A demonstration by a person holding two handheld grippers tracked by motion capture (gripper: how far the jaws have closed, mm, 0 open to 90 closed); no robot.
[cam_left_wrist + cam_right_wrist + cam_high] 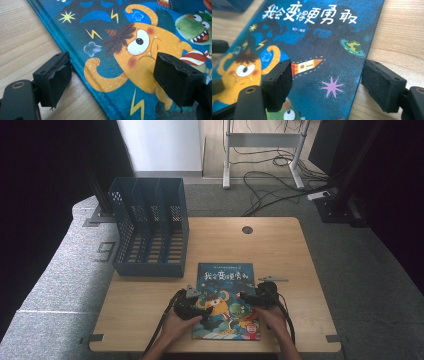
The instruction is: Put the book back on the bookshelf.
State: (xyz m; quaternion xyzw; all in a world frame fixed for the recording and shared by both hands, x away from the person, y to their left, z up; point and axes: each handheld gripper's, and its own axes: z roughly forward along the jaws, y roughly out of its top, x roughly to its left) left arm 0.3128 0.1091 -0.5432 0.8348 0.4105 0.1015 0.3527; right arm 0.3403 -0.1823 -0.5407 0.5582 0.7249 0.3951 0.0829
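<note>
Your room: light wooden bench (280, 245) with a round cable hole (247, 230); grey carpet floor (360, 265); white wall panel (162, 145); white desk frame (262, 142); black cables (270, 187) trailing; dark curtains (45, 170) either side.

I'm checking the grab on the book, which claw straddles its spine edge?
The left claw: one finger over the table, the other over the book cover's orange monster. The right claw straddles the opposite edge.

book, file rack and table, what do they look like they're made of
Book: printed paper or card cover with a slightly crinkled, low-sheen surface, likely laminated. File rack: looks like moulded blue plastic, going by the perforated walls and slotted floor. Table: light wood-grain top, smooth and matt; solid wood or laminate cannot be told.
</note>
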